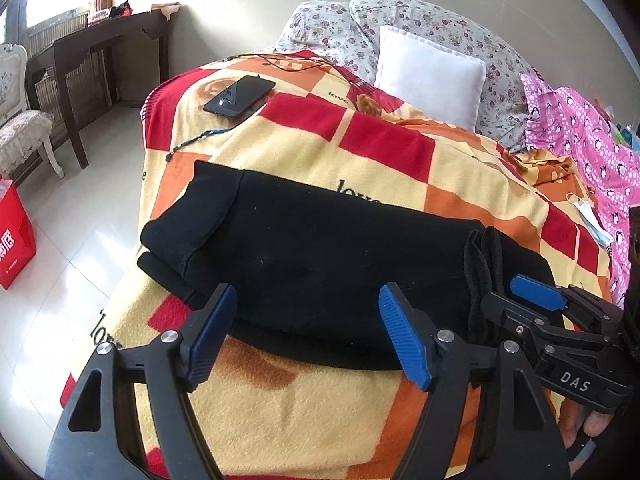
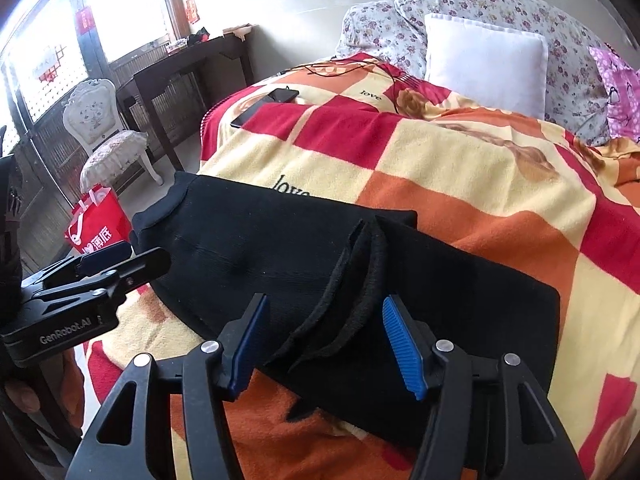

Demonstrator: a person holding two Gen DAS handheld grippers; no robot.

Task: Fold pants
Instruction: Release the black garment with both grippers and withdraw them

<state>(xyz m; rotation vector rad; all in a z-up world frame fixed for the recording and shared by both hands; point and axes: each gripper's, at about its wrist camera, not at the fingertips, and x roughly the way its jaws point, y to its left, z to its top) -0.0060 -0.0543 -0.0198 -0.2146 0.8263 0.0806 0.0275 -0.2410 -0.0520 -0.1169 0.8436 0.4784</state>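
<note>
The black pants [image 1: 320, 264] lie flat on the checked blanket [image 1: 360, 152] of the bed, long axis running left to right across both views, leg cuffs out left, folded waistband end to the right. The left gripper [image 1: 308, 332] hovers at the near edge around mid-length, jaws wide apart, gripping nothing. The right gripper [image 2: 320, 344] sits over the bunched waistband [image 2: 360, 280], jaws parted either side of it, not pinching. That right one looks nearer a grab.
</note>
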